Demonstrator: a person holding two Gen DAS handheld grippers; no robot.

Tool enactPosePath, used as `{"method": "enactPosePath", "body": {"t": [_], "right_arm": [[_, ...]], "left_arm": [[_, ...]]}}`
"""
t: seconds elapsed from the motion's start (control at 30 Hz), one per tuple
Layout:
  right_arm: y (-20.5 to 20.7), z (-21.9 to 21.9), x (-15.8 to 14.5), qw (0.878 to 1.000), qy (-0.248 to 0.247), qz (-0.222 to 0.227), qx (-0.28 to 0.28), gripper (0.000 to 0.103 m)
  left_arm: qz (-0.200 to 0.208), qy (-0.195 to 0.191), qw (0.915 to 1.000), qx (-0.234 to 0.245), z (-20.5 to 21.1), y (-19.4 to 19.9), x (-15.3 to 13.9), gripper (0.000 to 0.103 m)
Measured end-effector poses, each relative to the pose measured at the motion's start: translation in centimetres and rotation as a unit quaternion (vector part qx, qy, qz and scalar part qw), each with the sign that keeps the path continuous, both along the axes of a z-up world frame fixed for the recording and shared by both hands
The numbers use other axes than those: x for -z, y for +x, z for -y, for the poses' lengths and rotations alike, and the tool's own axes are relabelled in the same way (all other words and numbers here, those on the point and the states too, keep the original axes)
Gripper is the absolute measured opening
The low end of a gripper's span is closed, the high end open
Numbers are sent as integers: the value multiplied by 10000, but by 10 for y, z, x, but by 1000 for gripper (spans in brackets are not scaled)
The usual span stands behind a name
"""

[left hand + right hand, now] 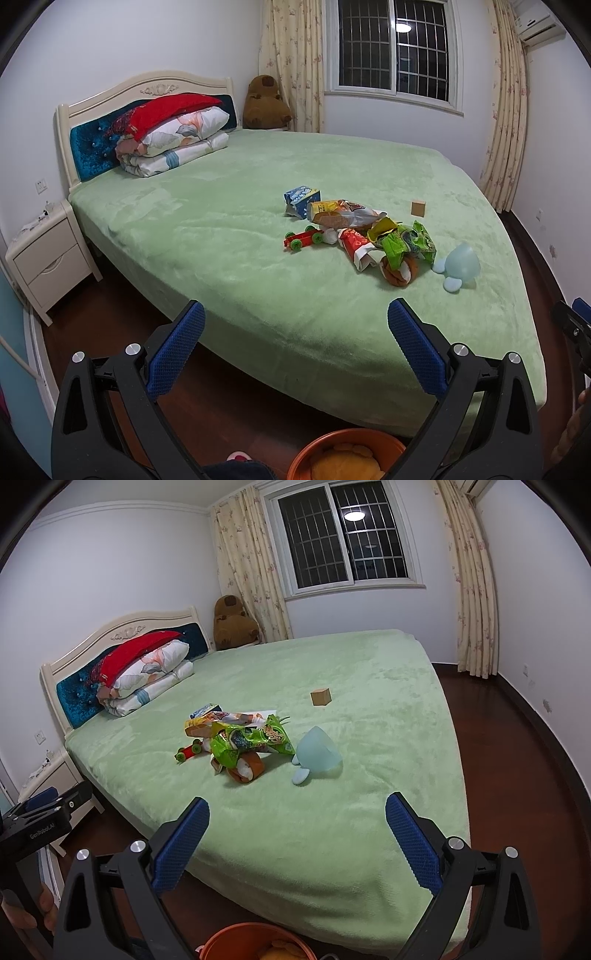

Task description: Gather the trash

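Note:
A pile of trash lies on the green bed [240,258]: a green snack bag [406,245] [251,744], a yellow snack bag [343,215] [207,725], a red-and-white wrapper [356,249] and a blue carton [301,199]. An orange bin [343,456] [255,943] stands on the floor at the bottom edge, with something yellow inside. My left gripper [295,314] is open and empty, short of the bed's near edge. My right gripper [297,808] is open and empty above the bed's near edge.
A red toy car [304,238], a brown-and-white roll [400,271], a pale blue plush toy [460,264] [317,755] and a wooden cube [418,208] [320,697] lie by the pile. Folded bedding [173,144] is at the headboard. A nightstand [48,258] stands left.

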State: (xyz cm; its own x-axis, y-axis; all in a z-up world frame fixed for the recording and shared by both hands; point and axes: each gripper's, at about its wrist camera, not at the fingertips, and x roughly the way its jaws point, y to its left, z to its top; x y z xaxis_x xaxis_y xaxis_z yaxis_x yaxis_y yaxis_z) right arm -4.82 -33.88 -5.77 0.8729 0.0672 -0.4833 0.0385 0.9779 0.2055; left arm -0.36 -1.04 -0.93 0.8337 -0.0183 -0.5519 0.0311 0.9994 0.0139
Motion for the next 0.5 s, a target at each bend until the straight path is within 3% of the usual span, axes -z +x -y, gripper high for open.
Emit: {"method": "enactPosePath", "body": {"t": [0.3,0.5], "right_arm": [[30,0,9,9996,-148,-198,-152,95],[102,7,20,9965,-426,-612,-385,95]], "left_arm": [[-155,-44,9998,-110,-8,7,8,97],[-286,-40,9995,-163,-17,10,16,97]]}}
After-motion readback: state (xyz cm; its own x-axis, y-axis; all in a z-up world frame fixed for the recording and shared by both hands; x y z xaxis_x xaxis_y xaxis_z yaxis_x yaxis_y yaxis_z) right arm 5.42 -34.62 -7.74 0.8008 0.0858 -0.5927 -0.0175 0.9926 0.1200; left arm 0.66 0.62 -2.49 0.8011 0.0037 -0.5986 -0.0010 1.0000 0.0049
